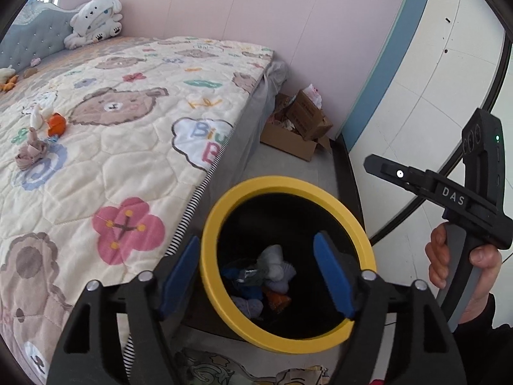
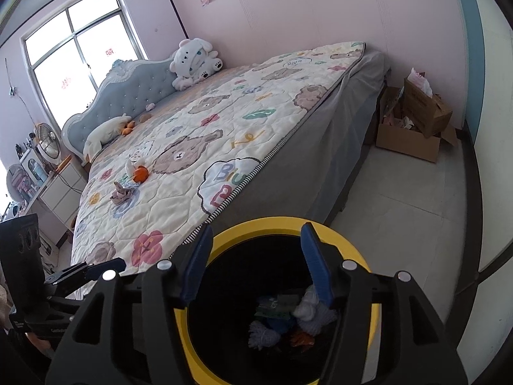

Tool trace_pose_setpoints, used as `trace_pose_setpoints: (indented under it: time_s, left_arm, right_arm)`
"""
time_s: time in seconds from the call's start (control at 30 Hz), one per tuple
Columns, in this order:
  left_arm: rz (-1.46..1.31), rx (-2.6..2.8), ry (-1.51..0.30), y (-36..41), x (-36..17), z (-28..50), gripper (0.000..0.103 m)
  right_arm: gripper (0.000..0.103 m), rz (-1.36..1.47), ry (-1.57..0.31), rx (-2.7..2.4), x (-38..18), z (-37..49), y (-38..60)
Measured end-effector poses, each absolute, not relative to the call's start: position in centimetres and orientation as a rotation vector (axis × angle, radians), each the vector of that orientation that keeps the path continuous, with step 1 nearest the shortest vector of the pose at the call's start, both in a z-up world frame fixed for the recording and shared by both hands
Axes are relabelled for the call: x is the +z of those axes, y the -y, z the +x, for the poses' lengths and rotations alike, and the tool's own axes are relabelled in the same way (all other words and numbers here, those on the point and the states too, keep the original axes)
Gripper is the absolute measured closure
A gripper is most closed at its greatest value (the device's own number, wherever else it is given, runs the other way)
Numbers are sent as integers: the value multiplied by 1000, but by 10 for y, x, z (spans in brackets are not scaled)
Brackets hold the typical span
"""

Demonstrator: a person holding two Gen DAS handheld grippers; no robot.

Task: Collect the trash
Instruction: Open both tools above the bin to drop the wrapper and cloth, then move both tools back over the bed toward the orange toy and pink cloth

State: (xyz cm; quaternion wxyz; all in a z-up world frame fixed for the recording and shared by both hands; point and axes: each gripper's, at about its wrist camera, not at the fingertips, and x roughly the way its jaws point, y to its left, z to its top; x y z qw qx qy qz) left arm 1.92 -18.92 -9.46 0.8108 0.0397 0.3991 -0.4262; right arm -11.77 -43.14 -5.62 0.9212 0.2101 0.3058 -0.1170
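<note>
Trash (image 1: pixel 266 276) sits in a heap at the bottom of the bin (image 1: pixel 346 199), below both of my tools, and nothing lies between either pair of pads. My left tool (image 1: pixel 256 276) hangs over the yellow rim with its blue pads spread apart, released; looking down between them I see white, blue, grey and orange wads on the dark floor of the bin. My right tool (image 2: pixel 256 266) is over the same bin from the other side, its pads also parted and gripping nothing, with the heap straight below. In the left view my right hand (image 1: pixel 461 266) shows at the edge, wrapped round the handle of its tool. More trash is on the bed (image 2: pixel 179 199), well apart from both tools: an orange piece (image 2: pixel 140 174) with a white scrap just beside it, and a pinkish crumpled wad (image 2: pixel 120 194) near them. The bin stands on the floor, just beside the corner of the bed.
</note>
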Motion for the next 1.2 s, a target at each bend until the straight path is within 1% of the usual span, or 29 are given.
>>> trace_pose_setpoints:
  time_s: [0.07,0.13,0.43,0.47,0.7,0.83,1.2]
  left_arm:
    - [75,-885,-836,182,-91,25,24]
    - [63,-855,-825,174,-88,31,22]
    - [37,-738,-759,137,-80,60,14]
    - [39,-725,-750,133,-79,64,13]
    - [17,-608,-713,95,-78,97,11]
    - [12,-537,-703,75,-80,119,10]
    - [-32,-398,-723,31,-92,179,9]
  right_arm:
    - [44,432,-615,-248,-53,-118,433]
    - [41,426,-604,-259,-49,-117,434]
    - [29,386,-591,-227,-41,-92,422]
    - [26,382,-589,-227,-40,-86,421]
    - [26,376,-624,-180,-41,-29,408]
    - [21,324,-651,-164,-44,10,392]
    - [20,260,-736,-22,-56,113,341]
